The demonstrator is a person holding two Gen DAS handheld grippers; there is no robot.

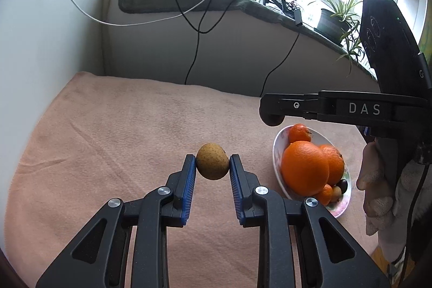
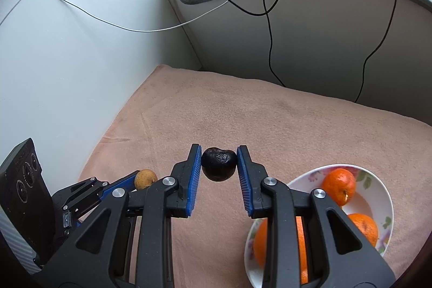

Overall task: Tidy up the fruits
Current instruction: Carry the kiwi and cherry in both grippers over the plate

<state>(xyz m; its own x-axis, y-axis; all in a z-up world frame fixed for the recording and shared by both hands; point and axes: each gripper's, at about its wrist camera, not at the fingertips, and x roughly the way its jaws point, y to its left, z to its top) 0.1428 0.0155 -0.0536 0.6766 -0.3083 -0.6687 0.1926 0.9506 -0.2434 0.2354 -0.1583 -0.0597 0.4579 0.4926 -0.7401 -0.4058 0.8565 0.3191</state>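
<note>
Left of the bowl [image 1: 278, 153], above the pink cloth [image 1: 108, 126], the left gripper [image 1: 212, 165] is clamped on a round tan-brown fruit [image 1: 212, 165]; both blue pads touch its sides. In the right wrist view this fruit [image 2: 145, 179] shows left of the bowl [image 2: 380, 190], between the left gripper's blue fingers [image 2: 118, 186]. Nearer the bowl, the right gripper [image 2: 218, 164] is closed on a dark wrinkled fruit [image 2: 218, 164], held clear above the cloth [image 2: 270, 126]. Bowl: white, floral rim, resting on the cloth, holding a large orange [image 1: 305, 166], smaller oranges [image 1: 299, 132], and small fruits at its near end. In the left wrist view, the right gripper body [image 1: 351, 109], marked "DAS", hangs above the bowl's far rim; fingertips unclear there. A gloved hand [image 1: 378, 180] grips the handle right of the bowl.
</note>
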